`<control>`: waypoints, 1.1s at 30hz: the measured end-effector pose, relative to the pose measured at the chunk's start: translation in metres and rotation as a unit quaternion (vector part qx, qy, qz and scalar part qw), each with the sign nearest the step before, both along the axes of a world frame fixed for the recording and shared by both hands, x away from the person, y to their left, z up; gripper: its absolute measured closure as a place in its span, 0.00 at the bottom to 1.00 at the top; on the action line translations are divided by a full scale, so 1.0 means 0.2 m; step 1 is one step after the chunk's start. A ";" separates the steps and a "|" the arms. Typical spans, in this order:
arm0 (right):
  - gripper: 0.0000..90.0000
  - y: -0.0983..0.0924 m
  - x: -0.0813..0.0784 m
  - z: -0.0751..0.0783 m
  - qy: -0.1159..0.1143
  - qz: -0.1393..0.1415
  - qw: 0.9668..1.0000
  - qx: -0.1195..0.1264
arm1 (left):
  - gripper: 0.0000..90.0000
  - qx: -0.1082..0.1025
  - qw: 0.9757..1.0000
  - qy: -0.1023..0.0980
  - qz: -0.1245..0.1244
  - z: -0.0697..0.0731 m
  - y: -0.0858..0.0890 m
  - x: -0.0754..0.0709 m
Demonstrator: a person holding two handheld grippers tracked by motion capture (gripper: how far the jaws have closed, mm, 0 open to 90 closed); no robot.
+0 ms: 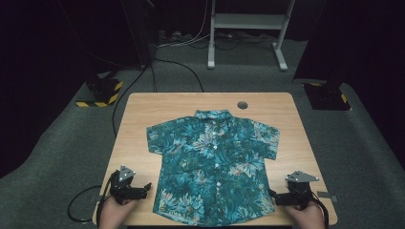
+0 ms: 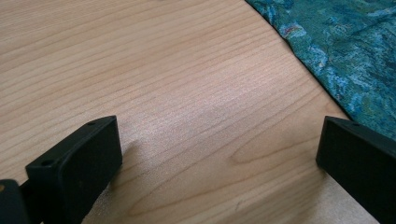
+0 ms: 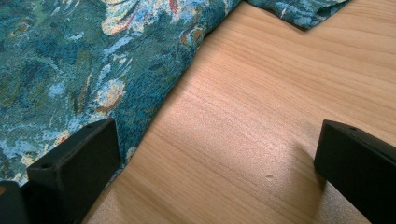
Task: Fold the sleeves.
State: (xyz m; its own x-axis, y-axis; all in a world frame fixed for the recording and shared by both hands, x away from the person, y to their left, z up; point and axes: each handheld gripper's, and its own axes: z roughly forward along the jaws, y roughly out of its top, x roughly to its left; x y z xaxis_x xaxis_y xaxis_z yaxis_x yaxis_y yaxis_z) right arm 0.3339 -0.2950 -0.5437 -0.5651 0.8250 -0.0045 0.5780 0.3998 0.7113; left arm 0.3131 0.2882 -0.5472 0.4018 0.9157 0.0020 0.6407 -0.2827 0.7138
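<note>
A teal flowered short-sleeved shirt (image 1: 213, 164) lies spread flat, front up and buttoned, on the wooden table (image 1: 143, 107), its collar at the far side and its hem close to the near edge. Both sleeves are laid out to the sides, with bare wood beyond each.

The left gripper (image 1: 138, 189) rests just off the shirt's lower left corner, jaws released and spread wide with nothing between them. In the left gripper view, plain wood runs ahead of the jaws, and the shirt's side edge (image 2: 345, 60) crosses beyond the right-hand jaw, apart from it.

The right gripper (image 1: 279, 198) sits just off the lower right corner, jaws likewise released and empty. In the right gripper view, the shirt (image 3: 84, 65) lies ahead of and under the left-hand jaw, its side edge running diagonally between the jaws; whether that jaw touches the cloth cannot be told. The right-hand jaw stands over bare wood.

A round grommet hole (image 1: 242, 105) sits in the table beyond the collar.
</note>
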 end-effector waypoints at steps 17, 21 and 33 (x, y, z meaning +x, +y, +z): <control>0.00 0.00 0.01 0.00 0.001 -0.004 1.000 0.001 | 0.01 -0.001 1.000 0.000 0.004 0.00 -0.01 0.01; 0.00 0.00 0.01 0.00 0.001 -0.004 1.000 0.001 | 0.01 0.000 1.000 0.000 0.000 0.00 -0.01 0.01; 0.00 0.00 0.01 0.00 0.001 -0.004 1.000 0.001 | 0.01 -0.003 1.000 0.002 -0.004 0.03 -0.01 0.05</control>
